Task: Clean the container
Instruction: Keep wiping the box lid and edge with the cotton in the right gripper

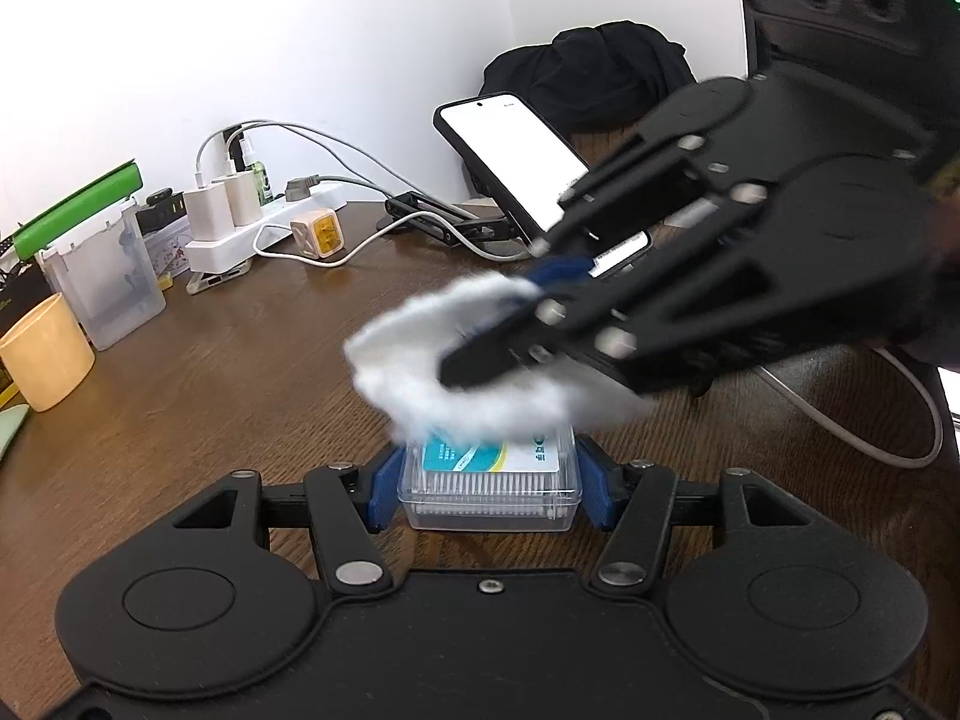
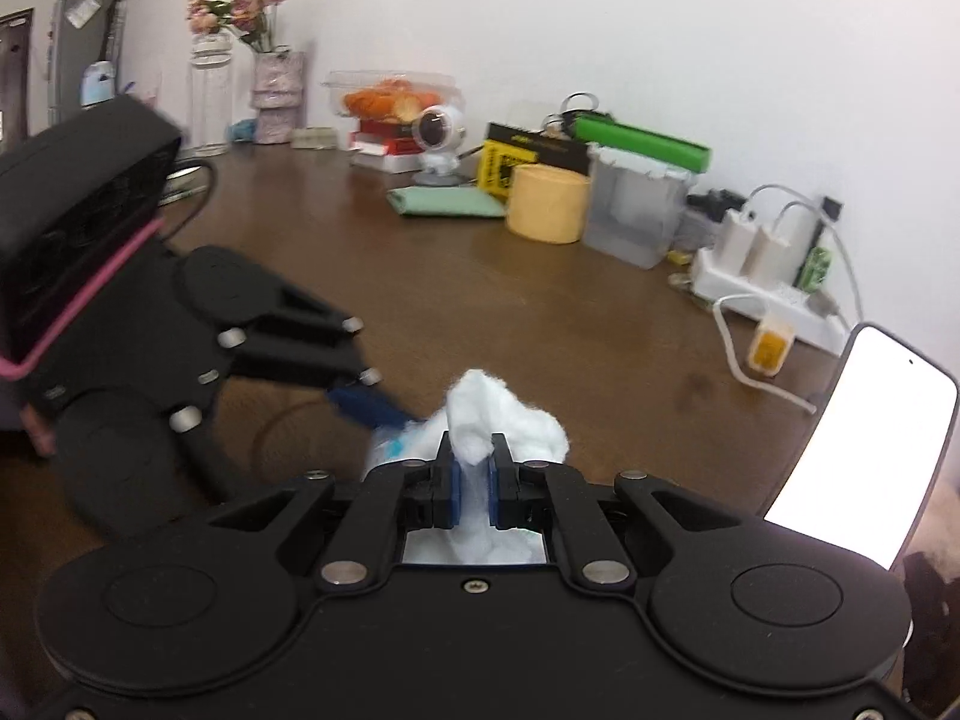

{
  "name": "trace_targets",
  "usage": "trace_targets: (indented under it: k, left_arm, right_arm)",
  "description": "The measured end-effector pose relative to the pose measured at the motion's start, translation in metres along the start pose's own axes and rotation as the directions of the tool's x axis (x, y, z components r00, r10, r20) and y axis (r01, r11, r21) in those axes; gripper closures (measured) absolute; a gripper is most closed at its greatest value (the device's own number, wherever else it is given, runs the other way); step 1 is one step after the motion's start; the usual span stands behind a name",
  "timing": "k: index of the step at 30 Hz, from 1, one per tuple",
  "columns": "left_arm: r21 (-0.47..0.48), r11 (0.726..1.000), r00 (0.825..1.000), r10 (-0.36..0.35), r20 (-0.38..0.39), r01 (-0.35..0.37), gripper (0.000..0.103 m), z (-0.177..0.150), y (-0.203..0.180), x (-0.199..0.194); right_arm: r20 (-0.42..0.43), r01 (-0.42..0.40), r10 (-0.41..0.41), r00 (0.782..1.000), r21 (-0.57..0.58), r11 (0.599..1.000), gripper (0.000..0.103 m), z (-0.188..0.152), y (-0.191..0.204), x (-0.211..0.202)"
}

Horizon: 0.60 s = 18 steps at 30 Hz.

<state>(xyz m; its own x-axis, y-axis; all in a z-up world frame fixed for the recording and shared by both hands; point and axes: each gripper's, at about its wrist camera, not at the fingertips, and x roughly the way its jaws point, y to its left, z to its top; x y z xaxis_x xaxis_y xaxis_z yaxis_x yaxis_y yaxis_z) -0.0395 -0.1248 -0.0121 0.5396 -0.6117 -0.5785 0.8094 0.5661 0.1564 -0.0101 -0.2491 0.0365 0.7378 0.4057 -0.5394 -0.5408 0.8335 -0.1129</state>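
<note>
The left gripper (image 1: pixel 489 483) has its blue-padded jaws clamped on the two short sides of a small clear plastic container with a teal and white label under its lid (image 1: pixel 491 480), holding it just above the brown wood-grain surface (image 1: pixel 252 360). The right gripper (image 2: pixel 474 480) has its jaws pressed together on a fluffy white wad of cotton-like cloth (image 2: pixel 480 414); in the left wrist view this wad (image 1: pixel 456 360) lies on the far top edge of the container, touching the lid, with the right gripper (image 1: pixel 528 324) reaching in from the upper right. In the right wrist view the container is mostly hidden under the wad, only a sliver of teal label showing beside a blue pad of the left gripper (image 2: pixel 372 408). Behind them on the surface a black-cased phone with a lit white screen (image 1: pixel 516 162) leans on a stand, and farther left are a white power strip with chargers (image 1: pixel 240 228), a translucent rectangular tub (image 1: pixel 105 282) and a pale yellow cup (image 1: pixel 45 354) along the white wall.
</note>
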Motion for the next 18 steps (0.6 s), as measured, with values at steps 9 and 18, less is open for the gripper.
trace_targets:
  k: [9,18]
  left_arm:
    - [-0.006,1.0,1.0,-0.01,-0.002,0.01,0.046,0.0,0.001,0.001]
    - [-0.004,1.0,1.0,-0.008,-0.005,0.008,0.046,0.001,0.001,0.001]
  right_arm:
    - [-0.052,0.105,-0.104,0.993,0.02,0.994,0.095,-0.016,-0.024,-0.011]
    - [-0.011,-0.008,0.008,1.0,-0.006,1.0,0.095,-0.005,0.001,-0.007]
